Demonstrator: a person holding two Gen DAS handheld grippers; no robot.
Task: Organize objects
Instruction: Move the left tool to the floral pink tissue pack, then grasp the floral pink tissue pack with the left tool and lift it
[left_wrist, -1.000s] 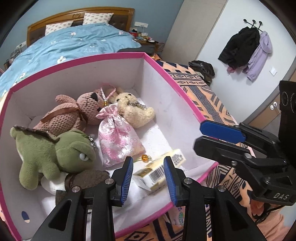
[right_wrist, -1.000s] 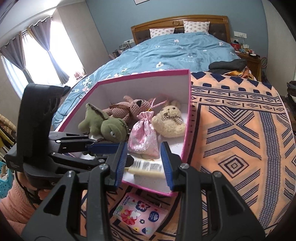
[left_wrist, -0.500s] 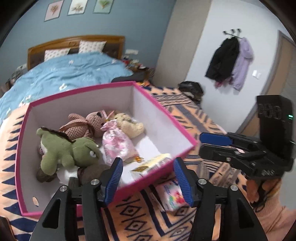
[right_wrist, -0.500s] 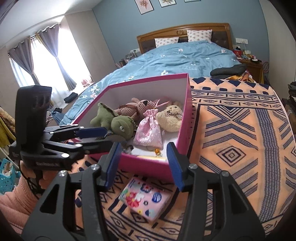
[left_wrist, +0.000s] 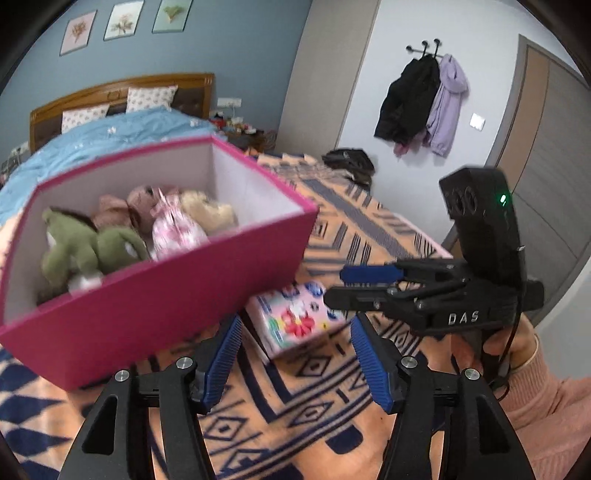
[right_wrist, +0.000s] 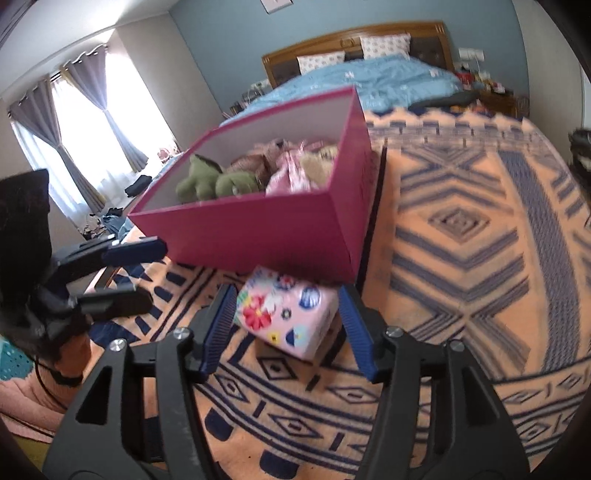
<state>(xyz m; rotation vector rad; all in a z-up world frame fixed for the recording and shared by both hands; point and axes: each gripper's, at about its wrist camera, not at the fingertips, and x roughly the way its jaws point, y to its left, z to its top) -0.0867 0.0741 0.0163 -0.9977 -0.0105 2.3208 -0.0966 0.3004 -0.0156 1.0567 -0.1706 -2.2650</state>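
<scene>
A pink box (left_wrist: 155, 295) (right_wrist: 258, 229) stands on an orange patterned blanket (right_wrist: 461, 229). It holds a green plush toy (left_wrist: 88, 243) (right_wrist: 214, 181), a brown plush (left_wrist: 122, 210), a pink satin pouch (left_wrist: 173, 229) (right_wrist: 288, 173) and a cream bear (left_wrist: 210, 212). A pink flowered tissue pack (left_wrist: 295, 319) (right_wrist: 284, 314) lies on the blanket in front of the box. My right gripper (right_wrist: 288, 328) is open, its jaws either side of the pack. My left gripper (left_wrist: 295, 365) is open and empty just short of the pack.
A bed with a blue duvet (right_wrist: 369, 81) lies behind the box. Coats (left_wrist: 421, 99) hang on the right wall beside a door (left_wrist: 546, 147). Curtained windows (right_wrist: 92, 140) are at the left. The right gripper's body (left_wrist: 461, 288) sits to the right of the pack.
Both grippers have pulled back from over the box and dropped low toward the blanket. Both jaws have opened wider. The right gripper now straddles the tissue pack.
</scene>
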